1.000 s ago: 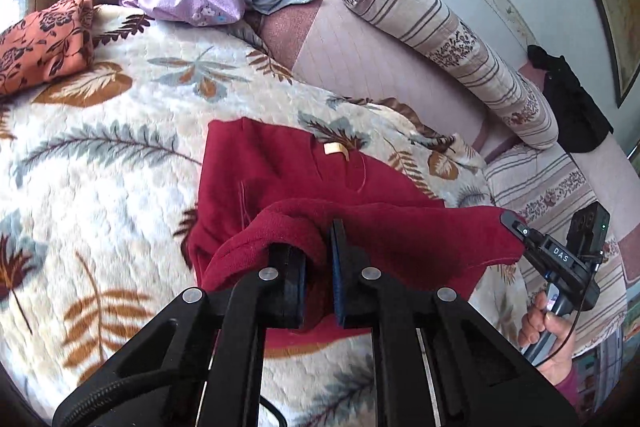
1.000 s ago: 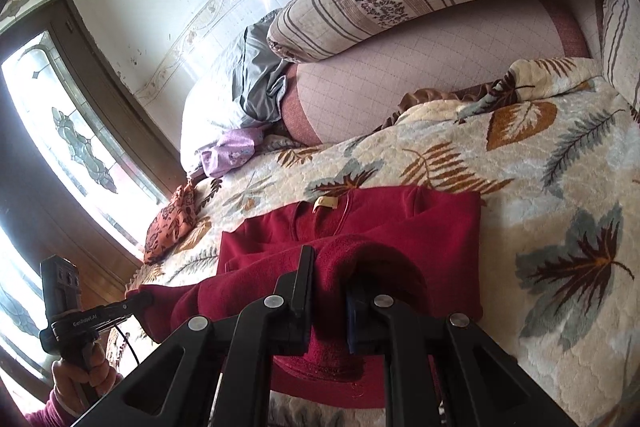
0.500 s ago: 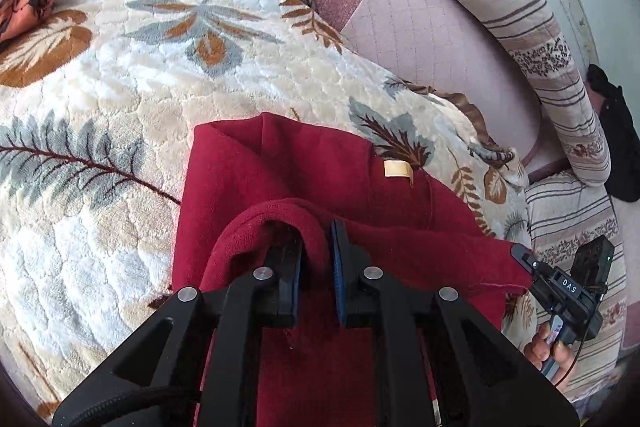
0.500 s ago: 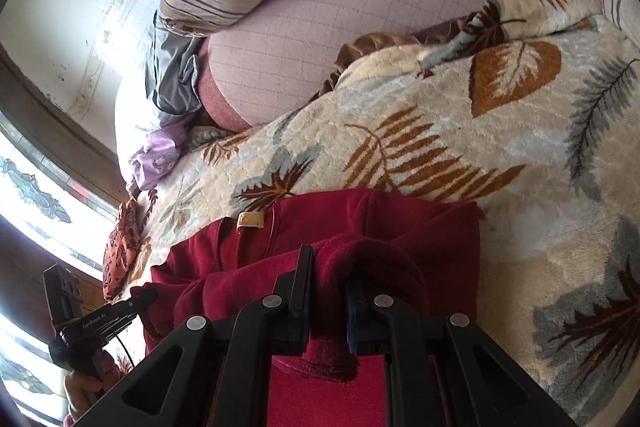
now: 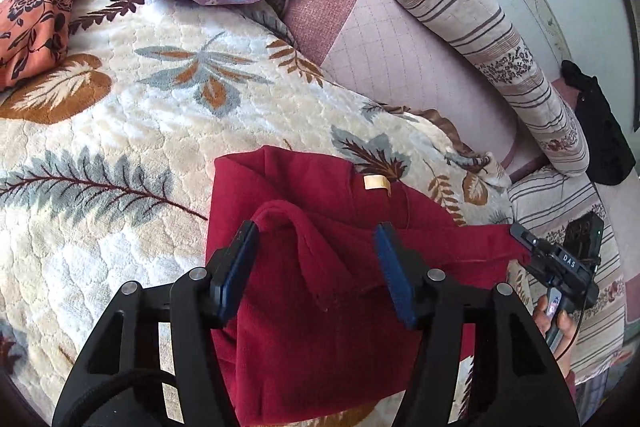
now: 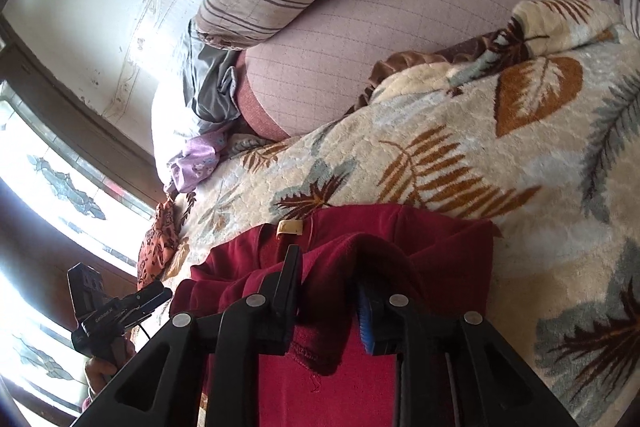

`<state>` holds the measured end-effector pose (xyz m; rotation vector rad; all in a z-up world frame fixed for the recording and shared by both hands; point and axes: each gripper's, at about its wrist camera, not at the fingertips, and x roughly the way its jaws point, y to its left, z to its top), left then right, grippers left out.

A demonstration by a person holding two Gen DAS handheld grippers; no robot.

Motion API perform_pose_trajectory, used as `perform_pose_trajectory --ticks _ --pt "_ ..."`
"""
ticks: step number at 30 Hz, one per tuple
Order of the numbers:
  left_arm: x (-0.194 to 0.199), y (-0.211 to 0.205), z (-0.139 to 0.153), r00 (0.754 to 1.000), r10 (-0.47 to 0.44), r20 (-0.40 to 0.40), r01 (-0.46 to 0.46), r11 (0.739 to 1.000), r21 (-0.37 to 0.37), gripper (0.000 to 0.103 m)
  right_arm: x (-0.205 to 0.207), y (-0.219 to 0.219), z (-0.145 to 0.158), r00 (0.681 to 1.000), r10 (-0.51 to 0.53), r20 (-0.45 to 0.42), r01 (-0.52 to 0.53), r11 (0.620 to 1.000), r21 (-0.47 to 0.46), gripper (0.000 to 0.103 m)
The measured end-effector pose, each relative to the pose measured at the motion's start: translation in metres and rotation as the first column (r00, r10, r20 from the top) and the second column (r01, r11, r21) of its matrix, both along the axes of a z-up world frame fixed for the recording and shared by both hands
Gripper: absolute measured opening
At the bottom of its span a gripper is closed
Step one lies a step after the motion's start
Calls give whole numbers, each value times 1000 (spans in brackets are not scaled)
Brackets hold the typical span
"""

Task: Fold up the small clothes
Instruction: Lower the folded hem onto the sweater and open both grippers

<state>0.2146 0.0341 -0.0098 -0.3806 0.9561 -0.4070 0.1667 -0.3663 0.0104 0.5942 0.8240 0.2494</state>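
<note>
A dark red sweater (image 5: 320,291) lies folded on the leaf-patterned blanket (image 5: 120,115), its tan neck label (image 5: 376,183) facing up. The left gripper (image 5: 316,263) stands wide, its blue pads either side of a raised fold of the hem. The right gripper (image 6: 328,291) is also spread apart, straddling the hem's other end.

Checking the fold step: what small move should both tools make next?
Probably draw both back. The left tool and right tool stand open, and the red garment lies doubled on the blanket, its folded edge still humped between the fingers.
</note>
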Motion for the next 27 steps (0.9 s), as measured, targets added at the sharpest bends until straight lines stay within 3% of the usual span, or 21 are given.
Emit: perform_pose_trajectory --ticks 2,6,7,10,14,19,22,26,27 --pt "-7 1 1 1000 0 7 0 1000 0 59 10 2 1 1000 6 -15 -6 1000 -13 48" --pt "-18 0 -1 1000 -25 7 25 1000 14 59 10 -32 -1 991 -130 -44 134 987 89 49" --pt "-20 -2 -2 999 -35 6 35 999 19 59 5 -38 1 986 -157 -49 161 984 77 49" --pt "-22 -13 -9 998 -69 -3 69 996 50 59 -8 -22 9 995 -101 -2 101 992 -82 49" --pt "-6 -29 -27 998 -45 -37 49 993 104 59 -11 17 1 1000 17 12 -13 969 -248 49" --pt "31 -28 -54 996 33 -86 -22 992 126 59 20 32 -28 1000 -2 -26 -5 959 -285 45" --pt "43 -32 -57 996 45 -80 -33 988 149 59 46 25 -42 997 -67 -49 48 945 -324 44" --pt "52 -39 -58 997 56 -53 -43 976 213 59 75 15 -77 982 -124 -143 67 933 -353 44" --pt "54 -39 -58 997 59 -53 -46 974 222 59 76 16 -79 984 -129 -125 75 927 -367 44"
